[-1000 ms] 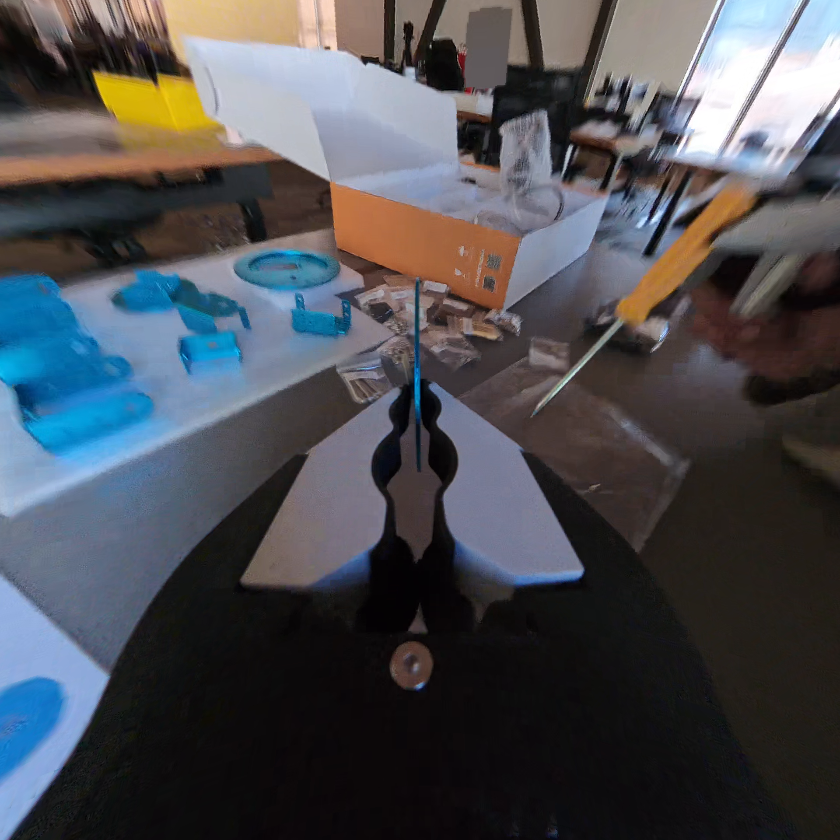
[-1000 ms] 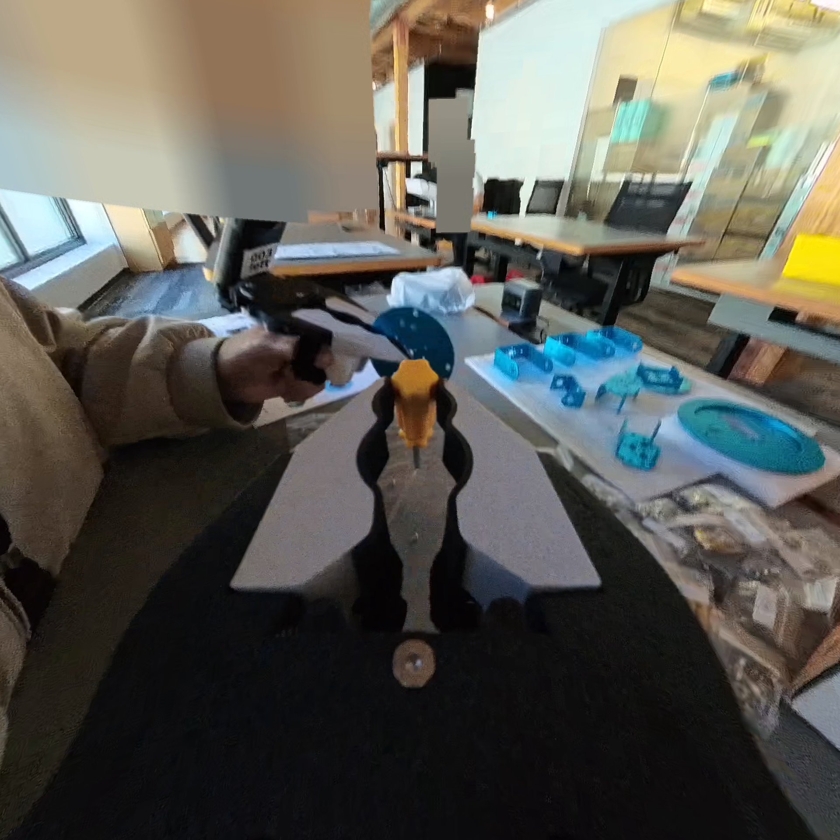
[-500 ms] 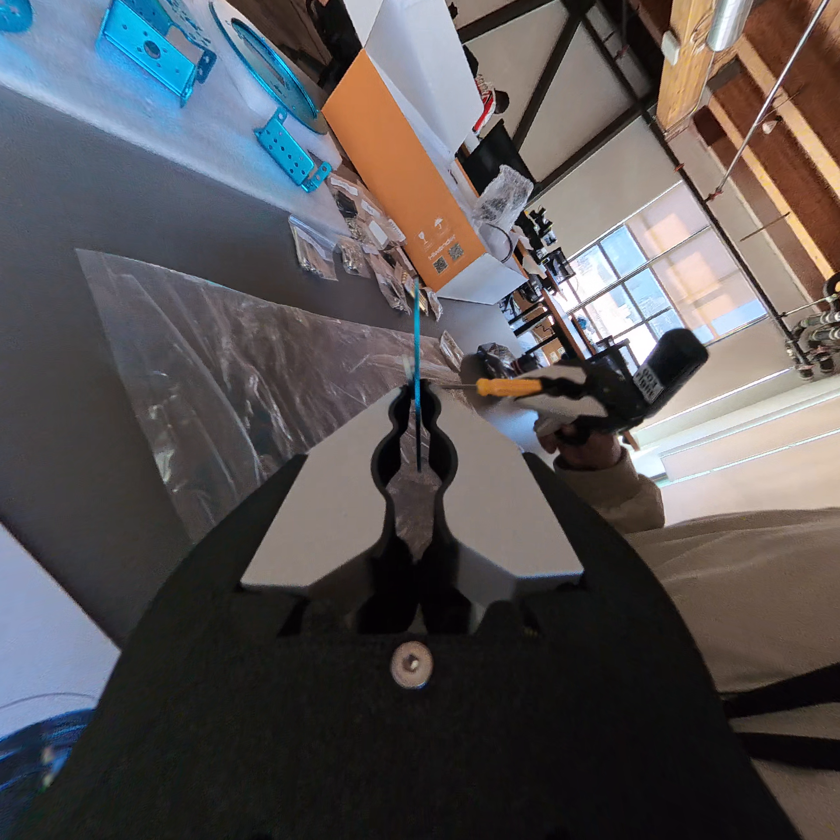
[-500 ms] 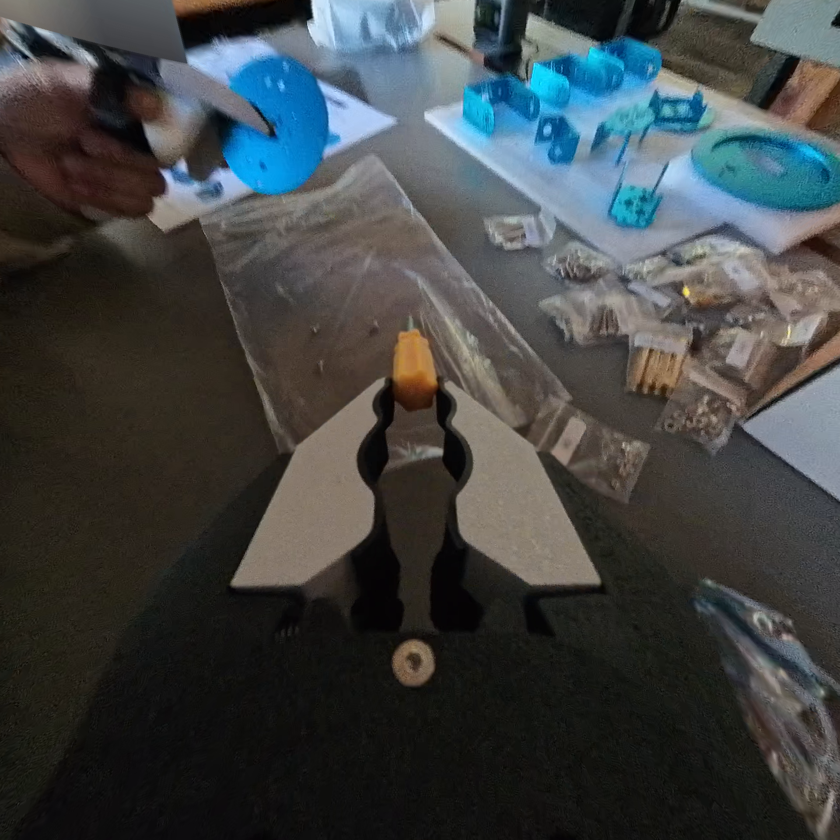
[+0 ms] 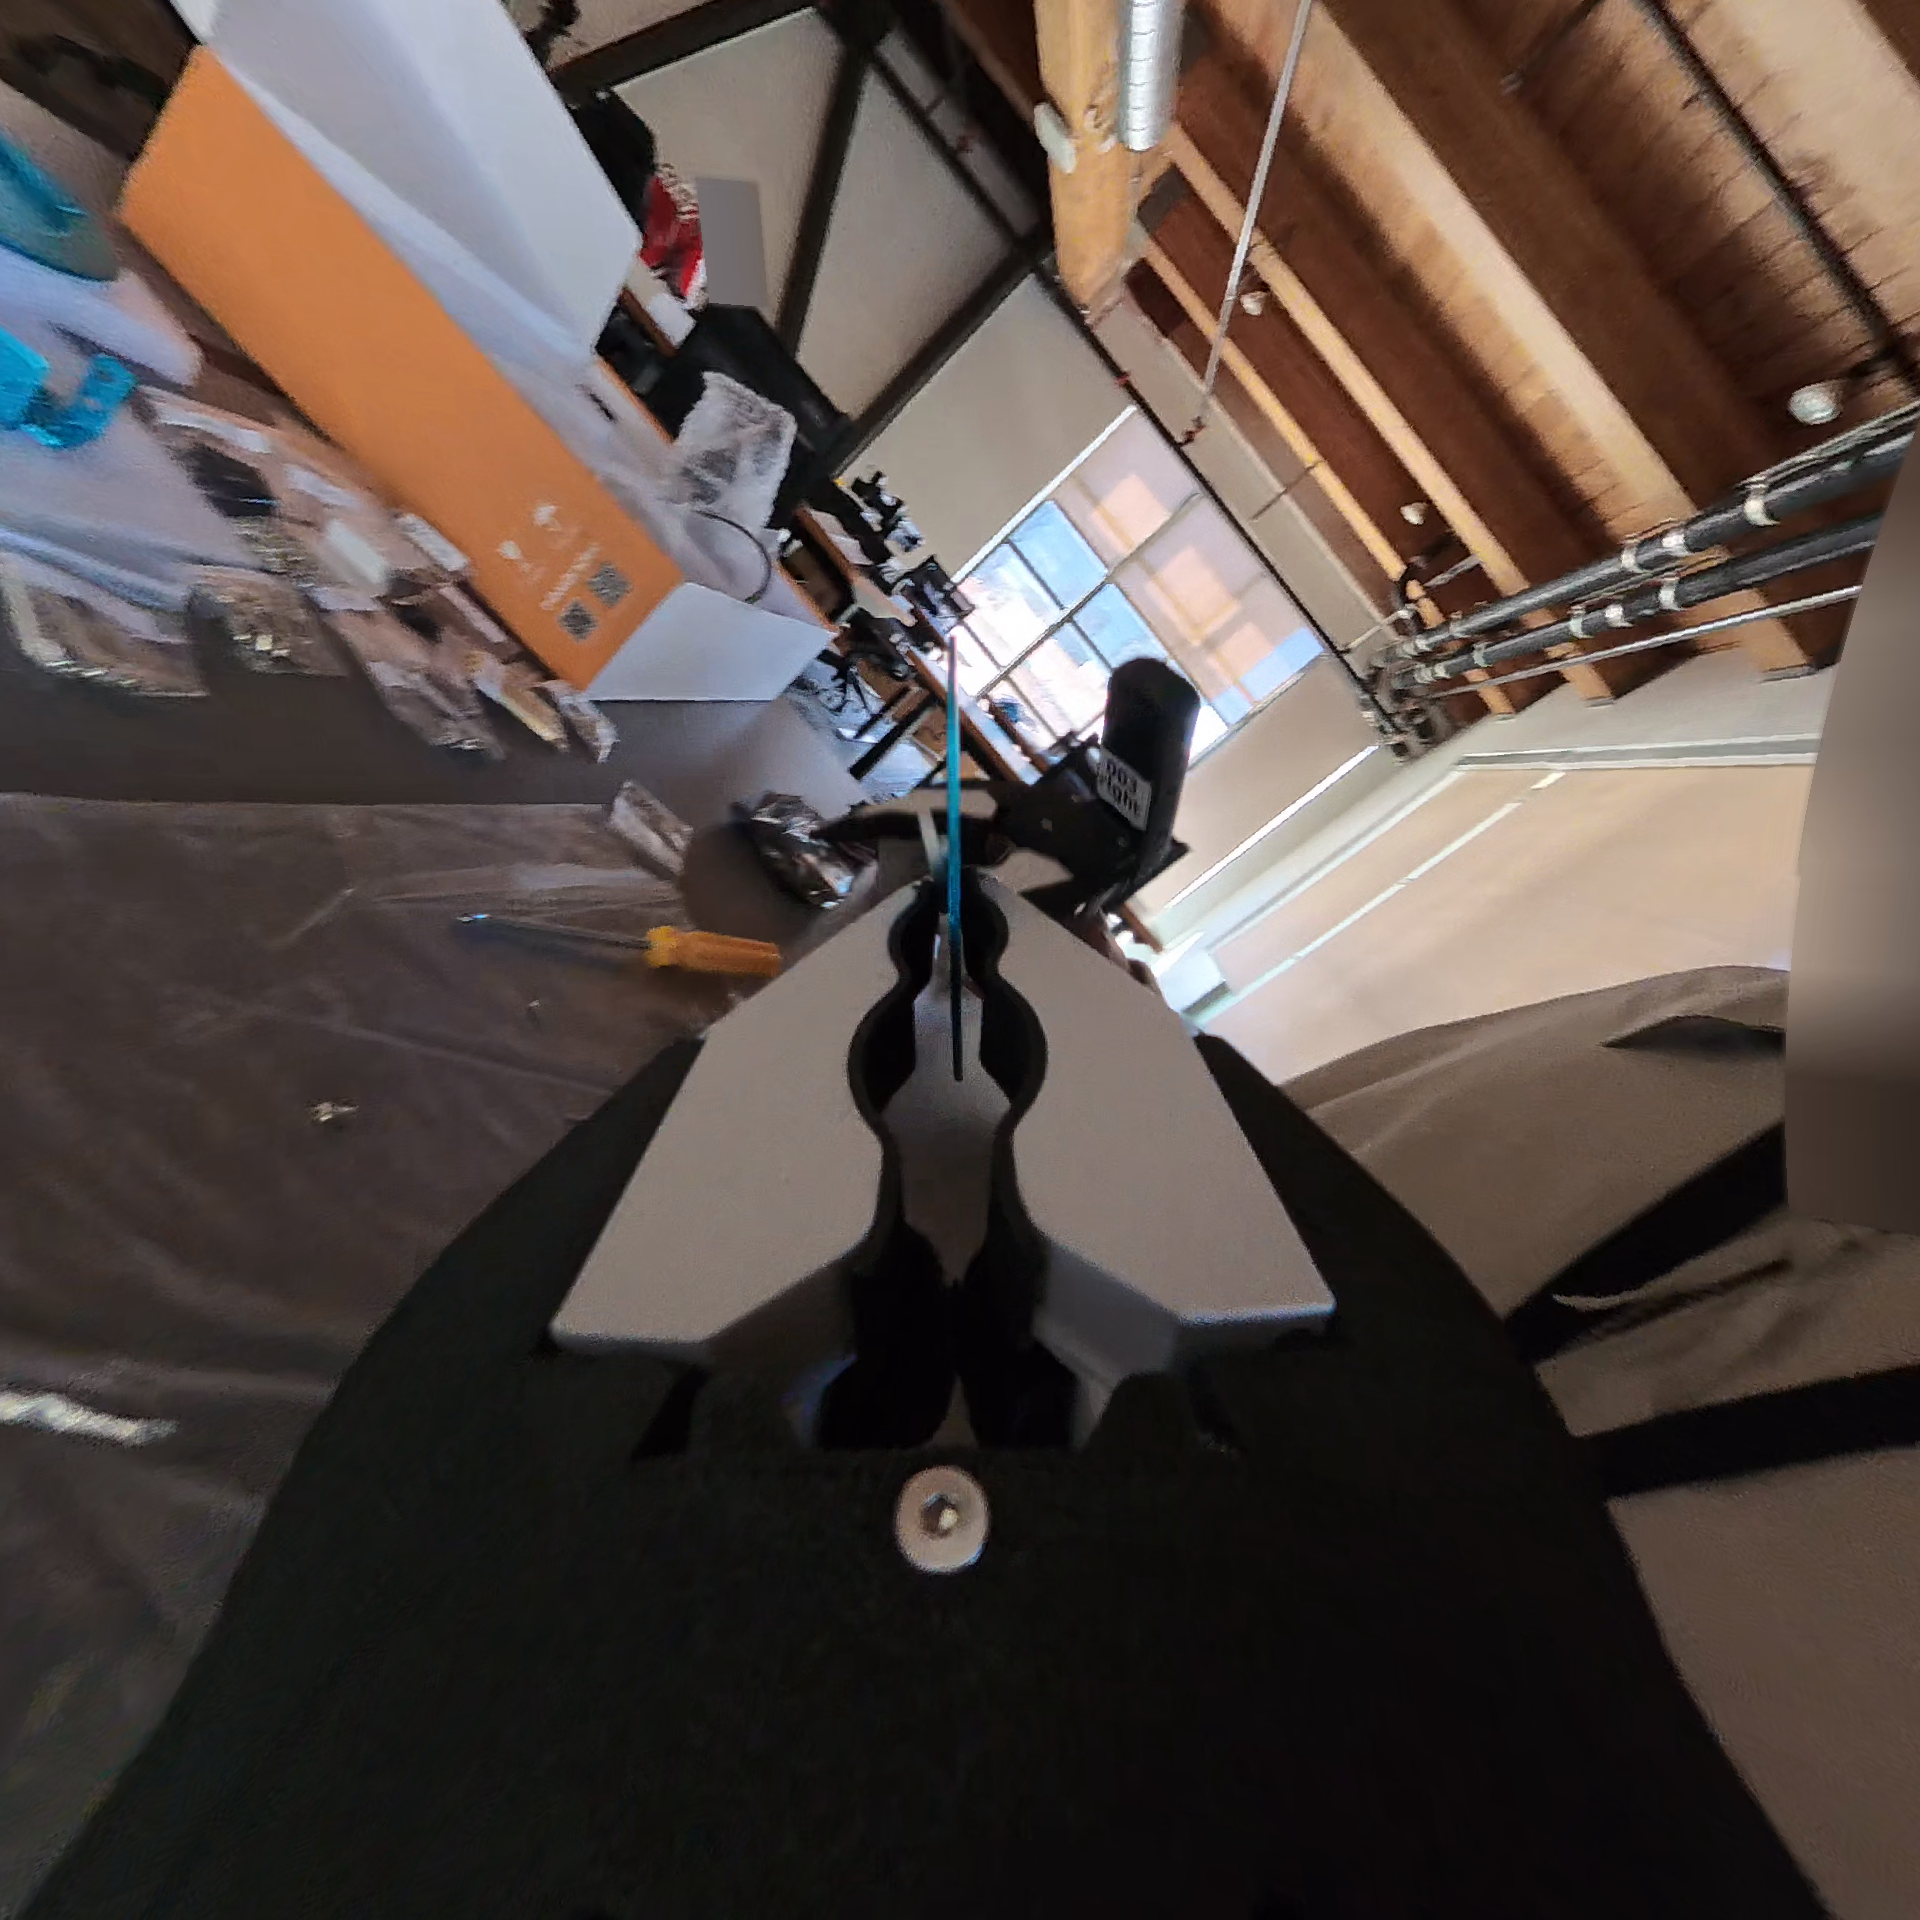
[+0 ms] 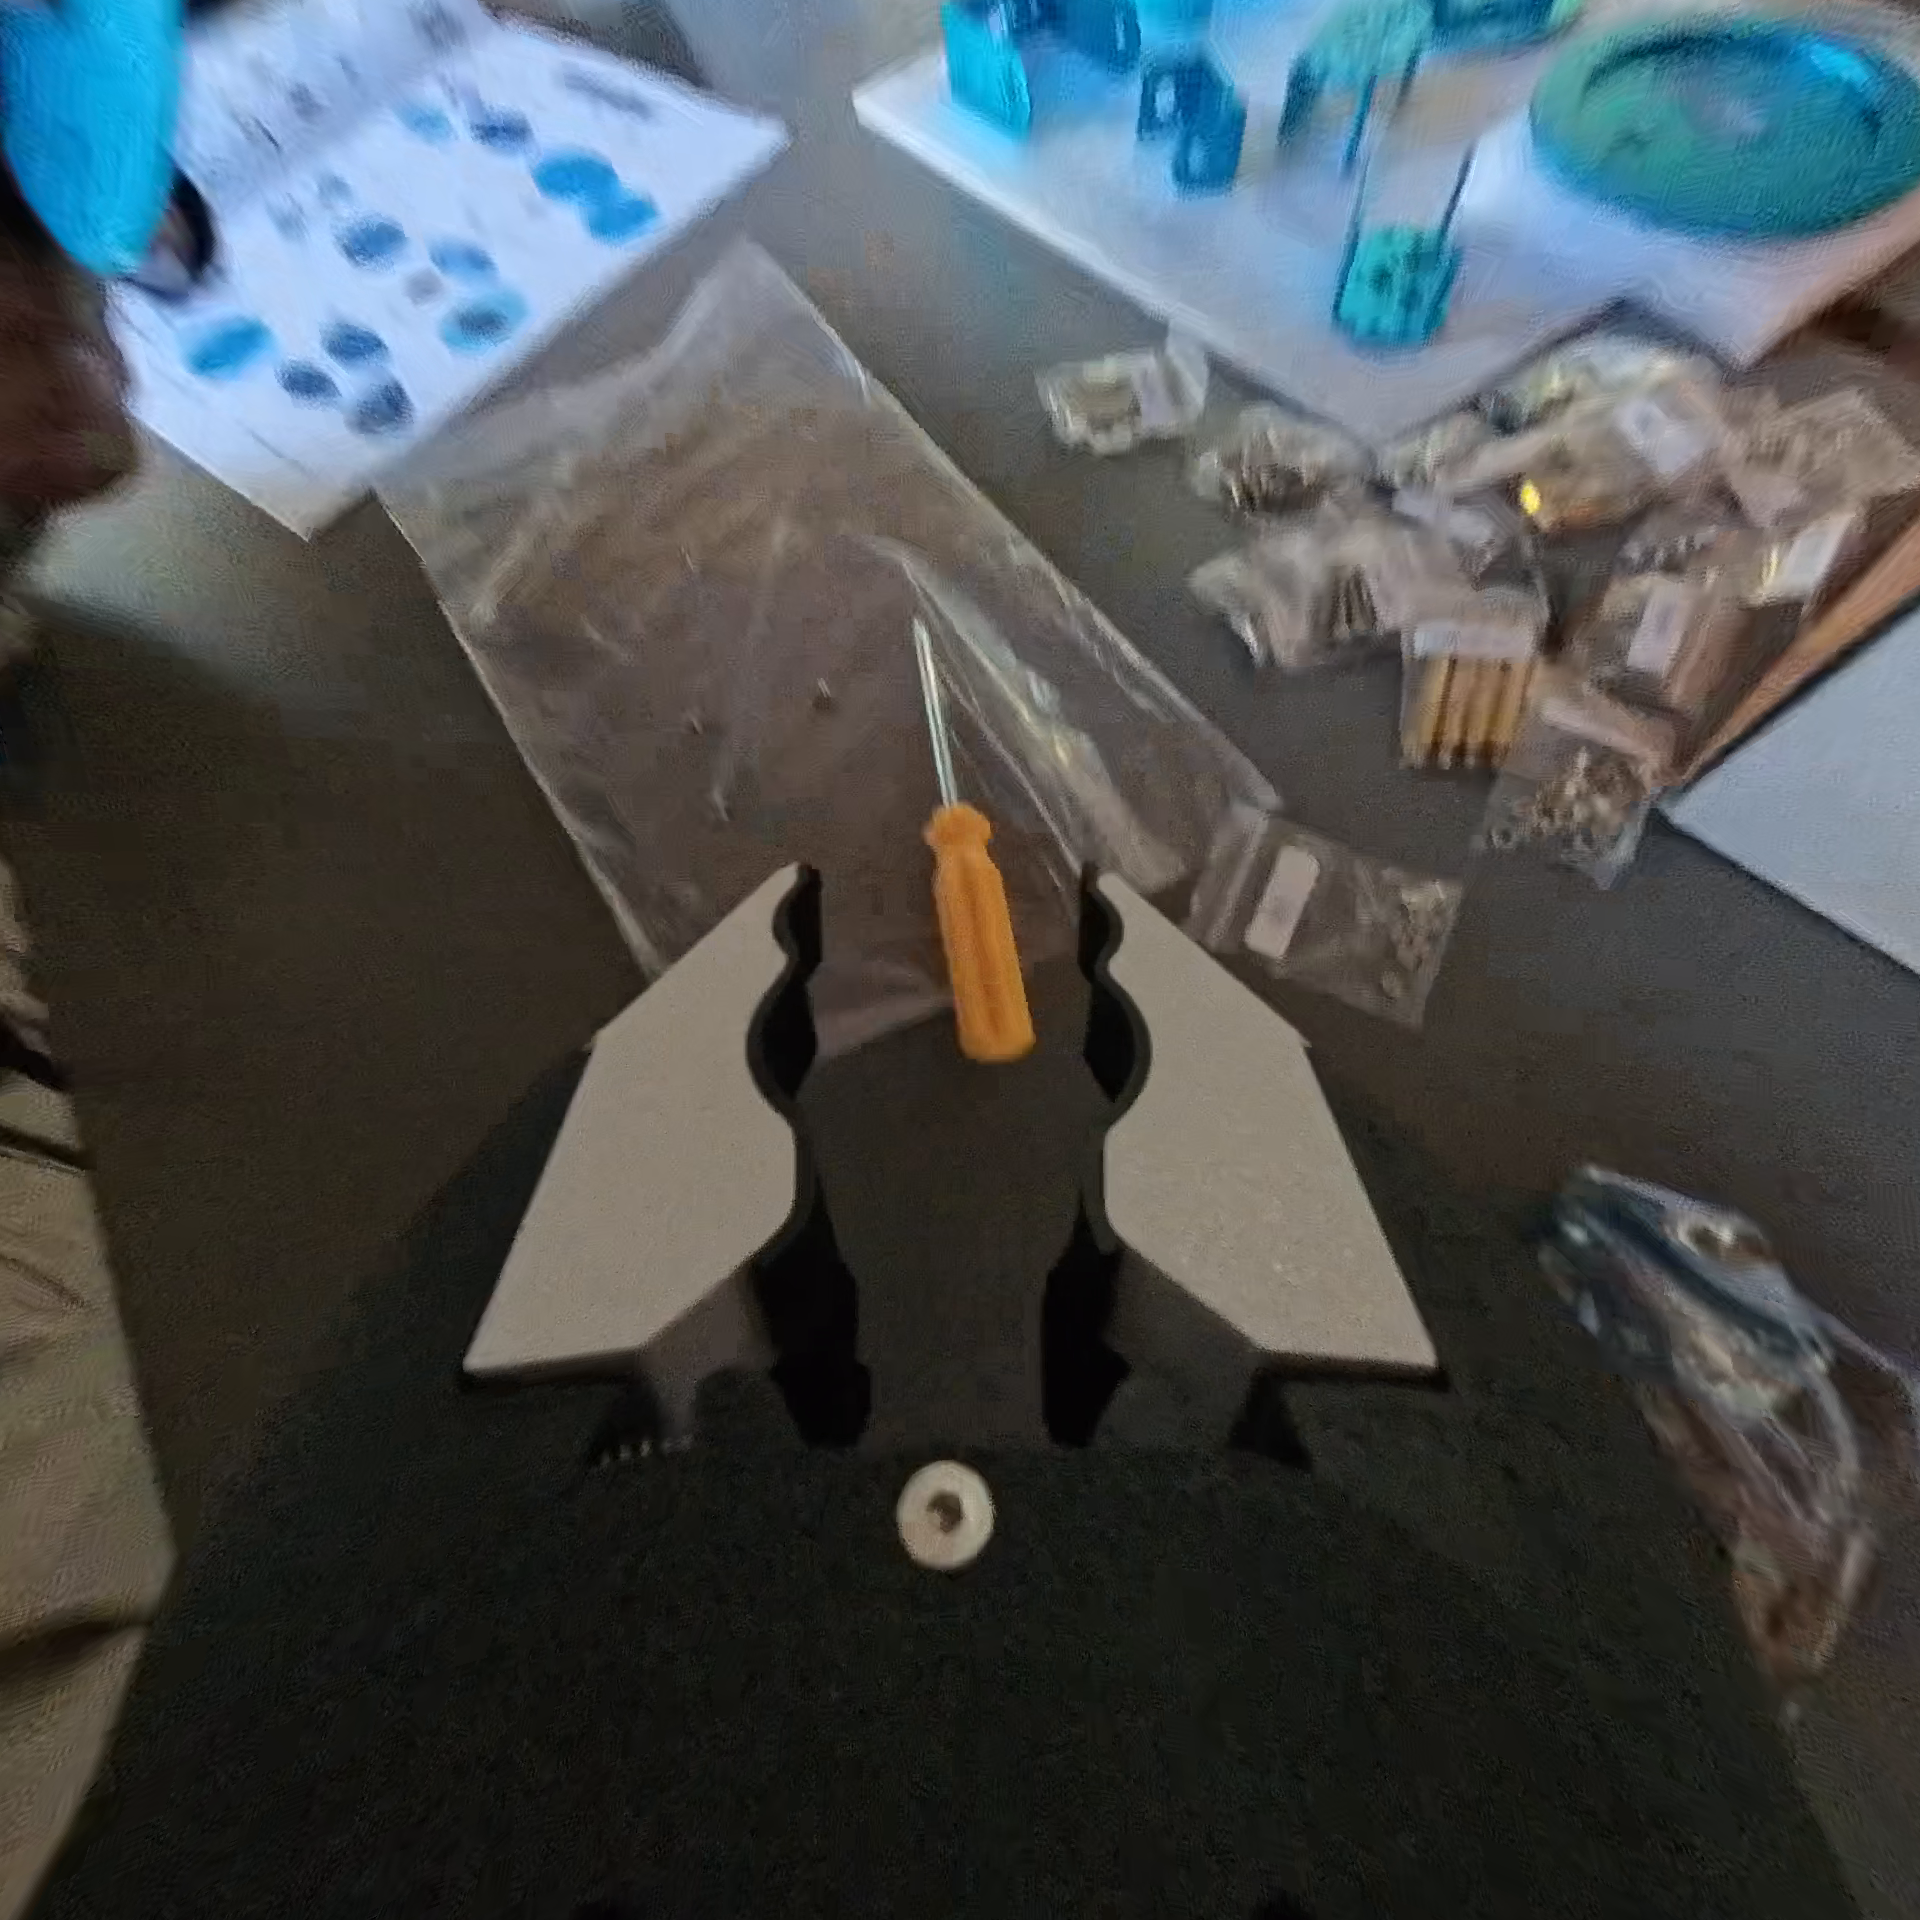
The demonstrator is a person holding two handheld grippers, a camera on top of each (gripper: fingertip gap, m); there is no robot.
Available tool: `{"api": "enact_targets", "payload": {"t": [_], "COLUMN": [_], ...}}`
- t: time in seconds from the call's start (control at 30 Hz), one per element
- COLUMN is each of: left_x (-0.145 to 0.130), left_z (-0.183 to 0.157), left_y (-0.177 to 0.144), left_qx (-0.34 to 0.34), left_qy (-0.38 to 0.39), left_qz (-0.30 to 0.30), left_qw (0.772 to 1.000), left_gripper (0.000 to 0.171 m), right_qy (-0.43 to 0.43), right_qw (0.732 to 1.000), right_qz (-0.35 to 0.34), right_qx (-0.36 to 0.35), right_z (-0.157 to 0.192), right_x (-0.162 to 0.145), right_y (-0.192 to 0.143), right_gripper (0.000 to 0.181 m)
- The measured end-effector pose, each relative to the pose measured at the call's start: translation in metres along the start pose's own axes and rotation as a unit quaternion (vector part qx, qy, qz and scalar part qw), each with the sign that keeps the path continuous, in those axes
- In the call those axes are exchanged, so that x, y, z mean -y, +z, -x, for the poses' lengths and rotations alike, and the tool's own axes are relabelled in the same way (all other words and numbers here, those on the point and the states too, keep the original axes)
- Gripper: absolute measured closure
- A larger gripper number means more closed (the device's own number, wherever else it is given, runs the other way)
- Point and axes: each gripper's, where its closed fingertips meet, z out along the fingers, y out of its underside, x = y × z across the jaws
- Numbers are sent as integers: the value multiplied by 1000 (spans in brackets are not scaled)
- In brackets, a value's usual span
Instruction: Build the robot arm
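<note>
My left gripper [image 5: 951,904] is shut on a thin blue round plate [image 5: 953,831], which I see edge-on, standing up between the pads; it is raised above the table. The plate also shows blurred at the top left of the right wrist view [image 6: 83,114]. My right gripper [image 6: 945,894] is open and holds nothing. An orange-handled screwdriver [image 6: 977,935] lies on the table between its open fingers, touching neither, with its shaft on a clear plastic bag [image 6: 748,582]. The screwdriver also shows in the left wrist view [image 5: 665,948], with the right gripper [image 5: 1049,821] beyond the plate.
Small bags of screws and brass spacers [image 6: 1475,582] lie to the right. A white board [image 6: 1195,239] with blue metal parts stands at the back, a printed sheet [image 6: 416,260] at the back left. An orange and white box [image 5: 416,416] is open. A dark bag [image 6: 1745,1392] lies near right.
My right gripper has opened and let go of the screwdriver, which now lies on the table between its fingers. My left gripper has swung up and turned, still shut on the blue plate.
</note>
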Motion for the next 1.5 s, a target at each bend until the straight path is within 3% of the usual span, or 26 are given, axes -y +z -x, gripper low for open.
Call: {"api": "enact_targets", "payload": {"t": [0.1,0.13,0.23,0.33,0.47,0.53,0.67,0.83,1.1,1.27,1.5], "left_x": [3,3,1,-2,-12,-16,-25,-26,-26,-31,-23], "left_z": [-5,-5,4,16,26,29,38,31,33,41,31], "left_y": [7,10,15,16,16,15,13,6,-8,-13,-15], "left_qx": [-18,-23,-21,-30,-63,-66,-17,-30,-20,30,15], "left_qy": [-1,1,0,-41,-126,-151,-137,-153,-166,-129,-111], "left_qz": [6,12,26,31,30,30,41,17,-31,-25,-34], "left_qw": [1000,1000,999,998,990,986,990,988,985,991,993], "left_gripper": [168,168,167,167,168,167,163,160,158,166,168], "right_qy": [65,87,144,219,262,290,329,345,348,349,318], "right_qw": [976,961,914,862,841,830,826,812,819,825,834], "right_qz": [-133,-143,-105,-120,-87,-86,-60,-49,-46,-42,-66], "right_qx": [158,221,365,441,465,469,454,468,454,443,446], "right_z": [56,77,114,116,124,124,121,130,137,138,141], "right_x": [78,92,102,113,100,99,89,88,85,80,90], "right_y": [-7,-1,31,43,62,65,74,72,78,84,81], "right_gripper": [127,127,130,149,157,170,179,180,180,180,176]}}
